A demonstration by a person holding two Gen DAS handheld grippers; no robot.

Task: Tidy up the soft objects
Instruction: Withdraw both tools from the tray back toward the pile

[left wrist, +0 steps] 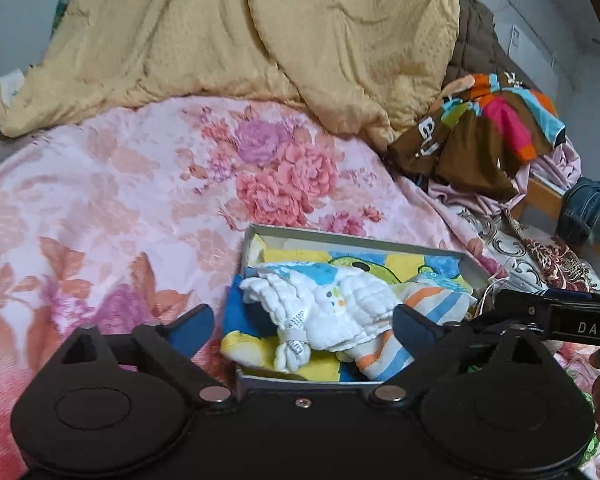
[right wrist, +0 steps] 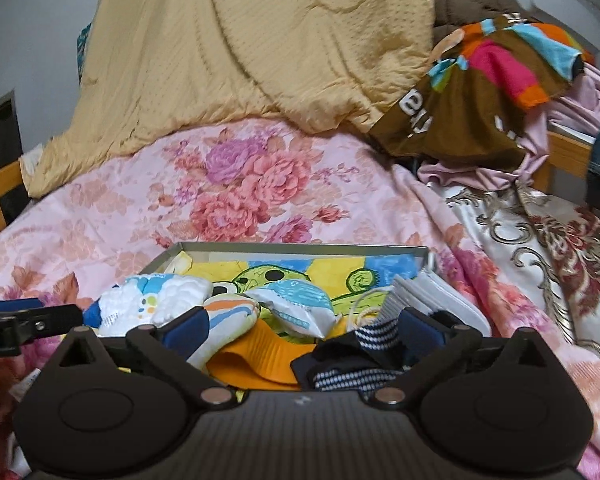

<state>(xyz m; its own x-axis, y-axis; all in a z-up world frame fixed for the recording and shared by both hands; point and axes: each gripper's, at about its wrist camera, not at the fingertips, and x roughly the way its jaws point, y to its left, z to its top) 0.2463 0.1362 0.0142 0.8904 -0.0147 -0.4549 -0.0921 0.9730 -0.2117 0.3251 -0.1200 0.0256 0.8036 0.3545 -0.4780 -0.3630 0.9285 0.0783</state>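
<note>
Left wrist view shows your left gripper with fingers spread wide, holding nothing, above a crinkled white cloth in the shallow grey box on the bed's flowered quilt. Your right gripper gapes empty over ribbed orange fabric.

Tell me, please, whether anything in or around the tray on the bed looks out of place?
Yes. The cloths in the tray are heaped, not folded: the blue cartoon cloth spills over its left rim, and the striped black-and-white cloth hangs over the near edge.
</note>
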